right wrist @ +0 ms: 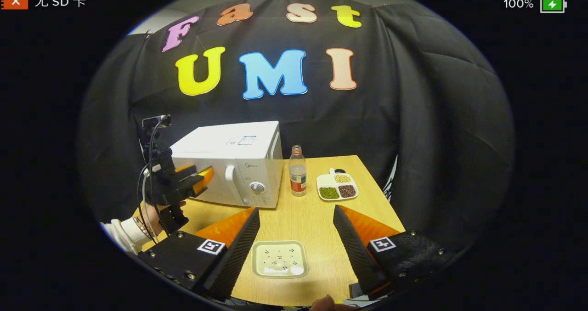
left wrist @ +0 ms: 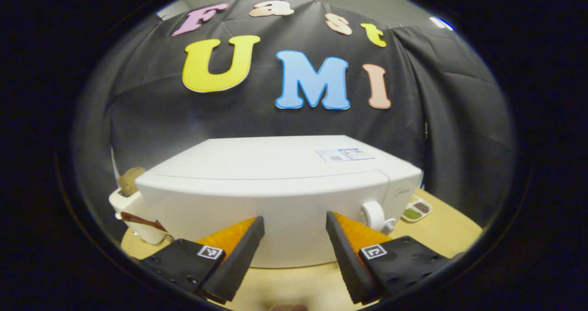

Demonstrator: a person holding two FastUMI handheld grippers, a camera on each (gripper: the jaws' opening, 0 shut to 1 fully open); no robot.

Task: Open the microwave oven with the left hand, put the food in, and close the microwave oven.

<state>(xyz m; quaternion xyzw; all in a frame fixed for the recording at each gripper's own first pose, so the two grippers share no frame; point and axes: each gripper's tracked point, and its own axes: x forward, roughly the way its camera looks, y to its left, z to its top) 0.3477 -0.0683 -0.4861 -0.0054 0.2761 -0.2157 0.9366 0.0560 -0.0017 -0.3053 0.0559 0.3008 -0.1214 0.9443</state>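
The white microwave [left wrist: 275, 196] stands close ahead in the left gripper view, its door closed and its handle [left wrist: 374, 214] at the right end of the door. My left gripper [left wrist: 294, 221] is open, its fingers just short of the door front. In the right gripper view the microwave [right wrist: 234, 164] sits at the table's back left, and the left gripper [right wrist: 197, 175] hovers before its door, left of the handle [right wrist: 229, 180]. A pale square dish of food [right wrist: 280, 258] lies on the table below and between the fingers of my open right gripper [right wrist: 296, 212].
A clear bottle [right wrist: 298, 171] stands just right of the microwave. A white divided plate [right wrist: 336, 185] with beans lies farther right. A white toaster-like object [left wrist: 133, 205] with bread sits left of the microwave. A person's hand [right wrist: 151, 219] holds the left gripper.
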